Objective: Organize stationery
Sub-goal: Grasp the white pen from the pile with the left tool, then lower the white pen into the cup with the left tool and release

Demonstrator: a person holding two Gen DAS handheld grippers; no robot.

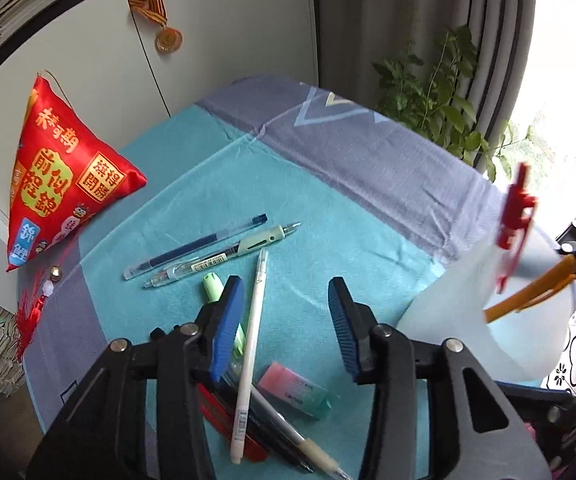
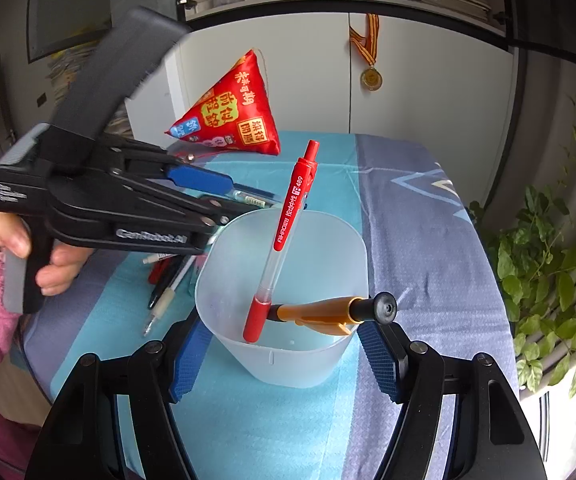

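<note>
A translucent plastic cup (image 2: 284,280) stands on the blue-and-grey tablecloth (image 2: 427,240) and serves as the pen holder in this tidying job. The right gripper (image 2: 284,364) clasps the cup's lower wall, a blue pad on either side. The thin wall looks light and likely to flex, so a gentle squeeze low down, as here, seems the safest hold.

Inside the cup, a red retractable pen (image 2: 288,224) leans upright with its clicker above the rim. An orange pen (image 2: 319,312) lies across the cup's near side, its black end poking over the rim.

Left of the cup, the left gripper (image 1: 288,316), held in a person's hand (image 2: 48,264) with a pink sleeve, hovers with jaws parted and nothing between them.

Left of the cup and below that gripper lies the loose stationery:

- a white pen (image 1: 250,344)
- a clear gel pen with a dark blue refill (image 1: 196,248)
- a clear gel pen with a pale green clip (image 1: 224,256)
- a green highlighter (image 1: 214,288)
- a pink-and-mint eraser (image 1: 295,392)

The pens are light, stiff, smooth barrels, probably prone to rolling or swivelling. A pinch near mid-barrel would likely keep one balanced. The eraser is small and soft, best taken across its short sides.

Farther behind the cup, a red satin charm bag (image 2: 232,116) sits against the cabinet.
</note>
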